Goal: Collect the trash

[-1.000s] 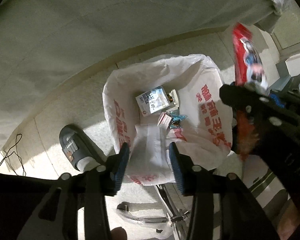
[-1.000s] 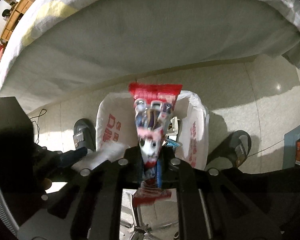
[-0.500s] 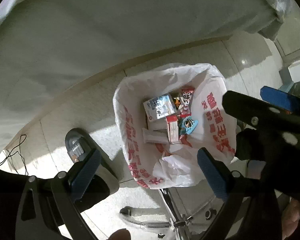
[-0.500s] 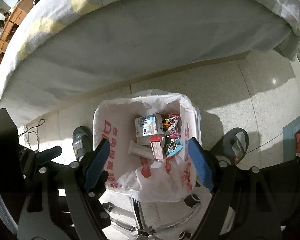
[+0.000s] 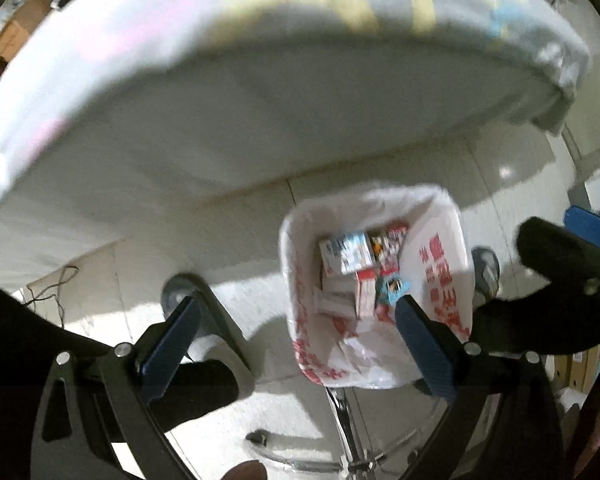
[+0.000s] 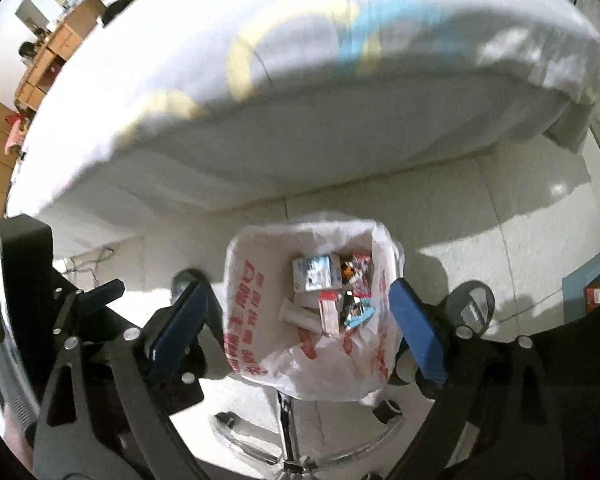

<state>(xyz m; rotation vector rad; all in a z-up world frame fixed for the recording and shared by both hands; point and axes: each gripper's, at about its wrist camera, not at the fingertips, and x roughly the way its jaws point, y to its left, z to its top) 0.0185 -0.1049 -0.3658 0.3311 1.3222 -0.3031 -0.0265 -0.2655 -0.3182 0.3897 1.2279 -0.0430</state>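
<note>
**A:** Status on the claws?

**B:** Both spread wide, nothing held. Left gripper [image 5: 296, 330] has its blue pads far apart; right gripper [image 6: 298, 326] the same.

**A:** Where's the trash?

**B:** In the white bin bag [image 6: 240, 280], the one with red print. Right wrist view: lower centre of frame, directly between the pads. Left wrist view: lower right of centre, with the right-hand pad overlapping the bag's near edge.

**A:** Contents?

**B:** Blue-white carton [image 6: 314, 274], a red snack wrapper [image 6: 358, 270] beside it at the far wall, a red-white box [image 6: 329, 315], a small teal wrapper [image 6: 358, 314], a white tube [image 6: 300, 316]. All lying loose on the bottom.

**A:** So which claw is better placed?

**B:** Right one. The bag mouth sits on its centre line, straight ahead and below. For the left, the bag is off to the right of centre. The right gripper's body shows at the right edge of the left view, so it's the nearer of the two, I'd say.

**A:** Anything left to pick up?

**B:** No loose trash visible on the floor [image 6: 480, 216] in either view. Bed [image 6: 300, 100] fills the upper half, slippers flank the bag. Left view is blurred, so small items could be missed.
</note>
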